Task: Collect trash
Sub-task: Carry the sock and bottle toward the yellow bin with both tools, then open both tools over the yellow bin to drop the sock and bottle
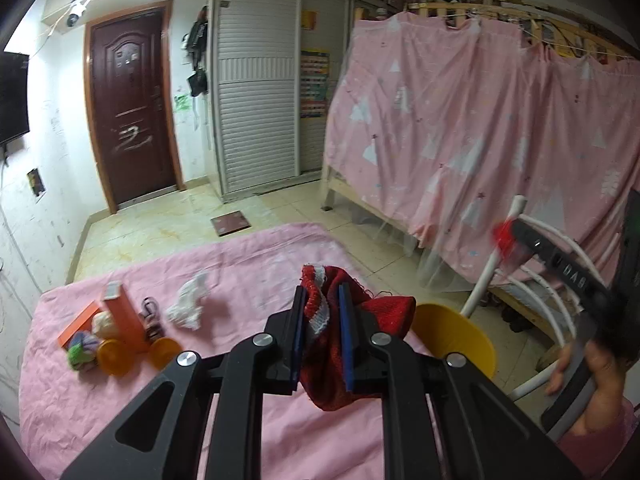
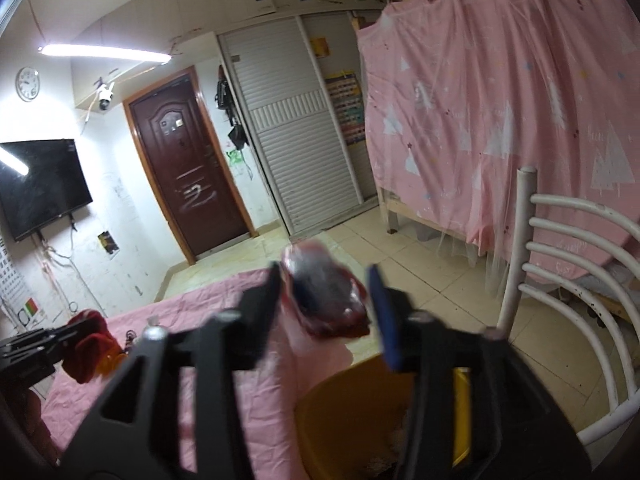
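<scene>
My left gripper (image 1: 322, 300) is shut on a red knitted cloth (image 1: 352, 320) with a white-edged hem, held above the pink-covered table (image 1: 248, 264). A yellow bin (image 1: 460, 332) stands just right of the table; it also shows in the right wrist view (image 2: 360, 412) below my right gripper (image 2: 326, 276). The right gripper's jaws stand wide apart, with a blurred red and clear wrapper (image 2: 324, 300) between them, against the left finger. A crumpled white tissue (image 1: 188, 300) lies on the table.
At the table's left lie an orange box (image 1: 120, 312), a small coloured ball (image 1: 82, 350), two orange discs (image 1: 114, 356) and a small dark clip (image 1: 150, 316). A white metal chair (image 2: 560, 272) stands right of the bin. A pink-curtained bunk bed (image 1: 460, 140) is behind.
</scene>
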Motion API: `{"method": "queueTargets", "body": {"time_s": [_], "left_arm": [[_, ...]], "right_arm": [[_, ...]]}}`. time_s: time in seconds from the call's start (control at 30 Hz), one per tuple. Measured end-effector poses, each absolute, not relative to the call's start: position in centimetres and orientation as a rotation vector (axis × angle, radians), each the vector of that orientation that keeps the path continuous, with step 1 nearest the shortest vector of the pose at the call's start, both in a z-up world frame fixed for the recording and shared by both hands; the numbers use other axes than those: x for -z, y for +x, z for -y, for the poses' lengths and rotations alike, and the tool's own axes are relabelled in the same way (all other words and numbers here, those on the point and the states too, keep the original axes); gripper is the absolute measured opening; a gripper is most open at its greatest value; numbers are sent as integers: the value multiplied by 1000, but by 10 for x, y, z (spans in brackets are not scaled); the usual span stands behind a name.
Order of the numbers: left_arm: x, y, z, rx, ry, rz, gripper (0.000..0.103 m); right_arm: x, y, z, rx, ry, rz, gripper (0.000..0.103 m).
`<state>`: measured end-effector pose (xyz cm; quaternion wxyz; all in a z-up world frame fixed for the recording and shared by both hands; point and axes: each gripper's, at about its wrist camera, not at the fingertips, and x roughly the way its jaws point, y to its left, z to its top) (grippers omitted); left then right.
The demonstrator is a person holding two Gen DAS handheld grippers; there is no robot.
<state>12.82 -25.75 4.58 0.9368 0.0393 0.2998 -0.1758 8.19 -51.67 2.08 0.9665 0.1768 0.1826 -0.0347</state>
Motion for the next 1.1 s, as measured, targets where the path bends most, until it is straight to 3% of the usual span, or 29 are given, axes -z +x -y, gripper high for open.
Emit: {"method": "queueTargets", "body": {"time_s": [0.5, 0.57, 0.63, 0.67, 0.7, 1.1], "left_arm": [[-35, 138, 357, 550, 82, -598, 9], [-35, 141, 368, 574, 77, -603, 19], [-34, 143, 375, 596, 80, -608, 46], [-34, 143, 379, 599, 80, -607, 67], [-33, 143, 380, 594, 76, -599, 74], [-39, 141, 369, 547, 64, -584, 76]], "right_arm": [[-26, 51, 565, 147, 505, -243, 68], [-26, 52, 569, 133, 518, -235, 69], [-27, 51, 569, 127, 521, -230, 69], [-28, 51, 569, 124, 521, -228, 69], [-28, 51, 570, 122, 522, -226, 69], [-31, 49, 569, 103, 542, -212, 73]]}}
